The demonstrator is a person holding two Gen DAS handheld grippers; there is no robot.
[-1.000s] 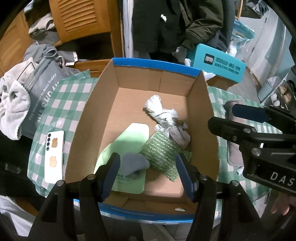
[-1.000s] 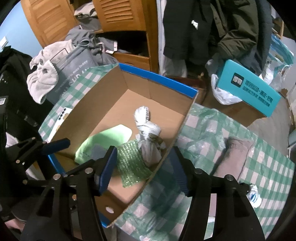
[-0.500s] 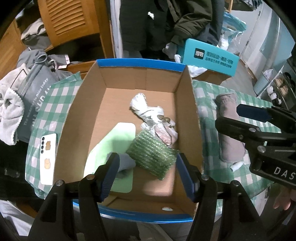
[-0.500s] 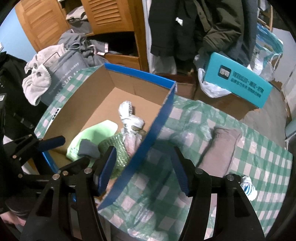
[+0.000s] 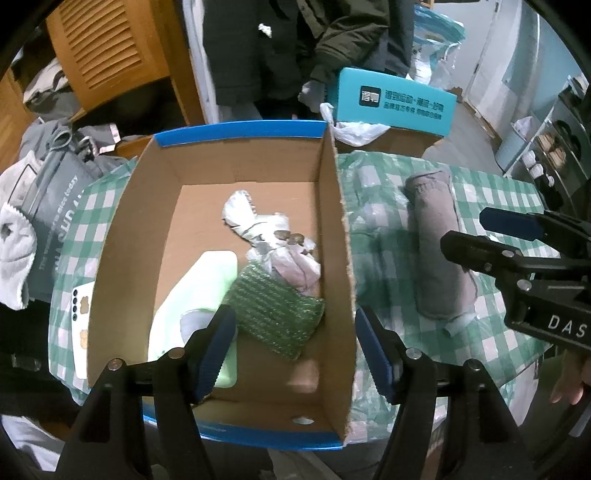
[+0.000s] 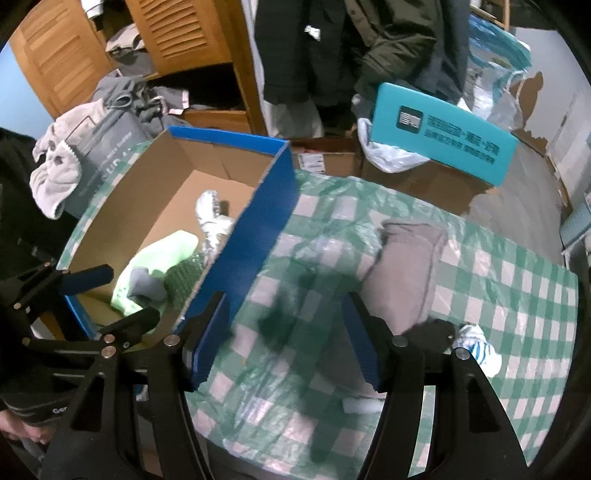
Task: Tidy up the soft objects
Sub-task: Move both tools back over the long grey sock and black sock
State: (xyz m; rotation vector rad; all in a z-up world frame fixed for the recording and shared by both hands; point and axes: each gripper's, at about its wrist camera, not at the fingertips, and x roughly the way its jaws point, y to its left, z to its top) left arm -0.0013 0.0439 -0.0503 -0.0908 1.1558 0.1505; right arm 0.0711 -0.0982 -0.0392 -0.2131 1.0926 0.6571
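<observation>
A cardboard box with blue rims [image 5: 334, 236] [image 6: 258, 221] stands on the green checked tablecloth [image 6: 498, 295]. In it lie a pale green pad [image 5: 207, 280], a green bubble-wrap bundle [image 5: 275, 314], a white and pink cloth bundle [image 5: 266, 229] and a grey sock [image 6: 146, 284]. A rolled grey-brown towel [image 5: 436, 236] [image 6: 406, 266] lies on the cloth right of the box, with a small blue-striped white sock [image 6: 478, 347] near it. My left gripper [image 5: 295, 347] is open and empty above the box's near right part. My right gripper [image 6: 288, 339] is open and empty above the cloth, left of the towel.
A phone [image 5: 81, 325] lies on the cloth left of the box. A grey bag and a pale towel [image 5: 14, 243] sit further left. A teal carton [image 5: 391, 99] on brown boxes, hanging coats and wooden louvred doors [image 6: 184, 33] stand behind the table.
Both grippers have moved right. The left one now straddles the box's right wall. The right one has left the box and now hangs over the cloth near the rolled towel.
</observation>
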